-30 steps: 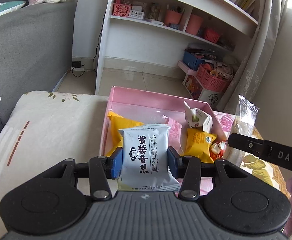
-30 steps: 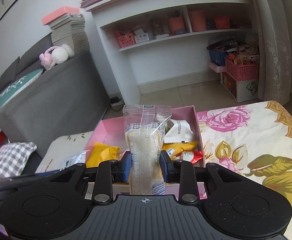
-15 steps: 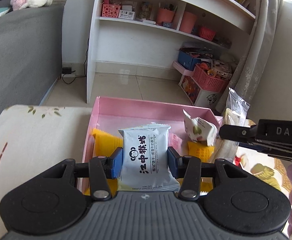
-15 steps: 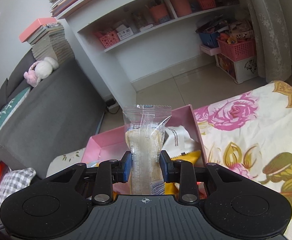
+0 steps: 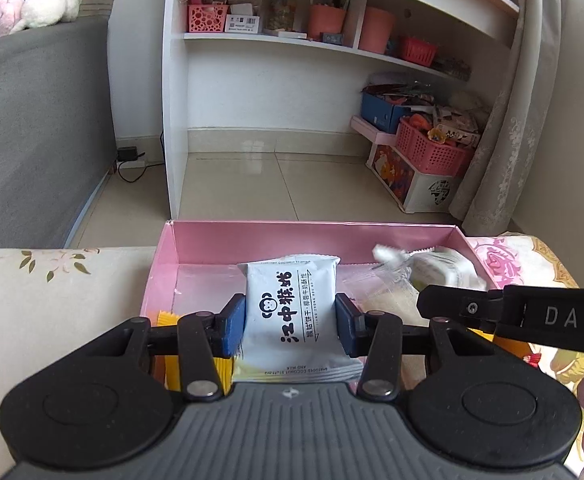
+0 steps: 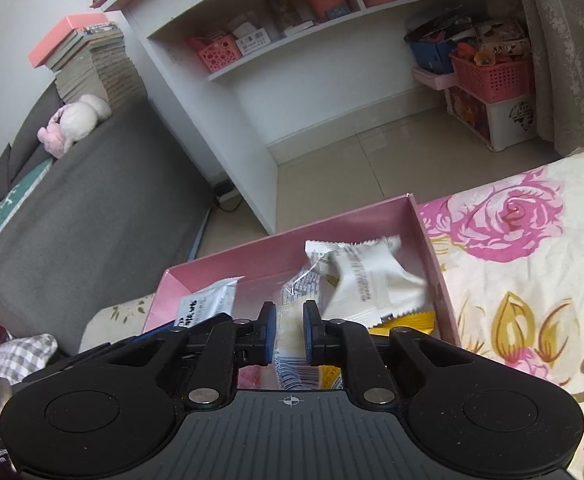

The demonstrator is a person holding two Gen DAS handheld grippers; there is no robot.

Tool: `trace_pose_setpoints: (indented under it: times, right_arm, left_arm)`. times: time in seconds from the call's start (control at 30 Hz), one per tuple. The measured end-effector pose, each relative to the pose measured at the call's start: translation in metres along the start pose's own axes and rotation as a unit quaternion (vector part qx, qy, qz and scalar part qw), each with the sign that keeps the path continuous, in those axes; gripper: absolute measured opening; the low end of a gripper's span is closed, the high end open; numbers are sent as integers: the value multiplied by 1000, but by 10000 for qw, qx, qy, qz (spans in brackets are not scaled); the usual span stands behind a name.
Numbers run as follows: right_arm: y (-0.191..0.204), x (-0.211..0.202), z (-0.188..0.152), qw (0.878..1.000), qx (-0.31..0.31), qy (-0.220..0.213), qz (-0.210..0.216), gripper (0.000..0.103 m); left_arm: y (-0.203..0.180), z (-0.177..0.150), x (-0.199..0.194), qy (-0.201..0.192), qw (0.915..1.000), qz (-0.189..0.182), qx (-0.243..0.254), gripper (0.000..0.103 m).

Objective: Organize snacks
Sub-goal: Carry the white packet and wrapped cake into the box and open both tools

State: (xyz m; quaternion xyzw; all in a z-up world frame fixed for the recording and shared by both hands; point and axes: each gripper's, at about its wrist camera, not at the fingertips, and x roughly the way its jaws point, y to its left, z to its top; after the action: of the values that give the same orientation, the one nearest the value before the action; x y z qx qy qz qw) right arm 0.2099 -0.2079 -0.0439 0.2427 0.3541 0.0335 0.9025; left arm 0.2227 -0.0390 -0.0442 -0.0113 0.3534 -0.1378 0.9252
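Both grippers are over the pink box (image 5: pixel 312 236) here, which sits on the counter under a floral cloth (image 6: pixel 532 240) and serves as the landmark for everything else. The left gripper (image 5: pixel 290 322) has its blue fingers (image 5: pixel 233 326) clamped on the two sides of a white-and-blue biscuit packet (image 5: pixel 292 312), printed with a monkey face and dark lettering; the packet stands upright above the box's near half, roughly midway between the side walls. The right gripper (image 6: pixel 289 332) has its fingers (image 6: pixel 268 330) drawn in very narrow, pinching a clear-wrapped wafer packet (image 6: pixel 289 322), and that packet hangs over the box's floor toward the right-hand side. In the left wrist view the right gripper's black body marked "DAS" reaches in from the right across the box's right wall, with the clear wrapper (image 5: pixel 388 292) blurred beneath it. Already lying in the box: a white crinkle-edged packet (image 6: pixel 368 276) against the far right corner, yellow packets (image 6: pixel 408 320) along the near edge, one showing near the left wall too (image 5: pixel 171 320). Beyond the box's far wall there is tiled floor, then a white shelf unit (image 5: pixel 275 80) holding pink baskets and pots. Left of the box stands a grey sofa (image 6: pixel 91 208) with a pink and white soft toy (image 6: pixel 73 124) on top of its back. Right of the box, against the wall, a pink basket (image 5: pixel 432 152) rests on a storage box by the curtain.
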Motion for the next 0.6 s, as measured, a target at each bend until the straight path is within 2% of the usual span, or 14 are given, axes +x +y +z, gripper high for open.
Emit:
trace_pose_setpoints:
  times: [0.2,0.4,0.43,0.5,0.6]
  right_arm:
    - [-3,5,1,10000,-24,-44,12,12]
    - [-7,4,4,10000,-9,-56,67,12]
    - [-7,4,4,9999,-5,-56,91,17]
    - [-7,1,6,9999,53,-83,123,21]
    - [-8,-2,9,9997,153,-41,208,27]
  left_arm:
    - [-3,3,12,-7,9997,147,191,43]
    - [0,3,15,-42,9999,119,78,45]
    - [0,3,13,-83,9998,132,77,47]
    - [-1,1,8,-140,9997,162,83,72]
    - [-1,0,1,-146,9998,108,29,75]
